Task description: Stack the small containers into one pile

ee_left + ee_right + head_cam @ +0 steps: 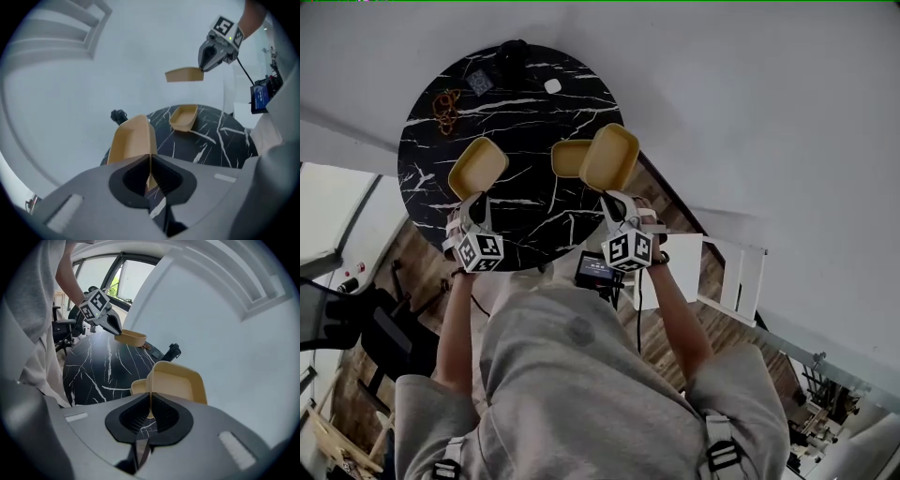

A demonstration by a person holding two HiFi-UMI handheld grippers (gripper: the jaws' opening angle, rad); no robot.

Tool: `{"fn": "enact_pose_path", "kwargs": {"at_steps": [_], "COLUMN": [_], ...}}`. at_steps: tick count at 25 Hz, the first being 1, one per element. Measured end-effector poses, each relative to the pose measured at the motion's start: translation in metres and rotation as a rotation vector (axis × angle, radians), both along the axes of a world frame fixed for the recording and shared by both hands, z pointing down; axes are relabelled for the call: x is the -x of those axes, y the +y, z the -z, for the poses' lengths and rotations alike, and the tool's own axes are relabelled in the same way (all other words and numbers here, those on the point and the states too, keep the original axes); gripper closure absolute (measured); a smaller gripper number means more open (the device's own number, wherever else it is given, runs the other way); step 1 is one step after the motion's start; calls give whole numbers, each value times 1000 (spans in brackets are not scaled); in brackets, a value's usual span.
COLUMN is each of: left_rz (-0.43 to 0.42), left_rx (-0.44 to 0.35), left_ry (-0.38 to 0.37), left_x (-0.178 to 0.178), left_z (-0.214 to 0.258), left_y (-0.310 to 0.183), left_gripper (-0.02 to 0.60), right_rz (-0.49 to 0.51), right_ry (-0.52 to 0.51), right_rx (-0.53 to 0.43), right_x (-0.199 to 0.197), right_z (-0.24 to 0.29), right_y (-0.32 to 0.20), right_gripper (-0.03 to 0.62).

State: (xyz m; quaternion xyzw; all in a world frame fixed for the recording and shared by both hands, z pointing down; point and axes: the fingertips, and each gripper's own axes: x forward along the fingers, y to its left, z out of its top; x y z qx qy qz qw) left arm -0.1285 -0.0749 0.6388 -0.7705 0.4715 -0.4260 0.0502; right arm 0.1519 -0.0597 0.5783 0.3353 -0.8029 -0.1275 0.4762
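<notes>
Marble table (516, 103), left tongs (150, 157) pinching container (133, 140), wood floor (661, 342) only in head view

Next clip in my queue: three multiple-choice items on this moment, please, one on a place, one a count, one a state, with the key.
1. Where is the container that no tongs hold? A. On the black table. B. On the floor. C. On a chair.
2. How many yellow containers show? A. Two. B. Three. C. Five.
3. The left tongs are: A. open, empty. B. shut on a container's rim. C. out of view.
Key: 1 A, it rests on the table. 2 B, one in each tongs, one on the table. 3 B, they pinch the held container by its rim.
</notes>
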Motion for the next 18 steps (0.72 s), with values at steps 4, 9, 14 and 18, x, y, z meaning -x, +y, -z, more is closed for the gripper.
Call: {"fn": "enact_pose_path", "kwargs": {"at_steps": [4, 9, 14, 18], "left_rz": [-25, -56, -47, 18], "left_rx": [-92, -105, -79, -52], "left_ry": [107, 178, 178, 182], "left_x": [-44, -103, -149, -160], "left_z": [53, 80, 82, 79], "left_y": [1, 12, 2, -3], "left_gripper": [569, 569, 569, 568], "right_rz": [-13, -35, 109, 473], "right_ry": [13, -36, -7, 138], "right_rx": [-7, -12, 14, 2], "right_x": [-15, -33, -53, -67], "right_z": [10, 19, 10, -9], "right_y": [10, 6, -5, -12], "right_gripper": [565, 565, 565, 565]}}
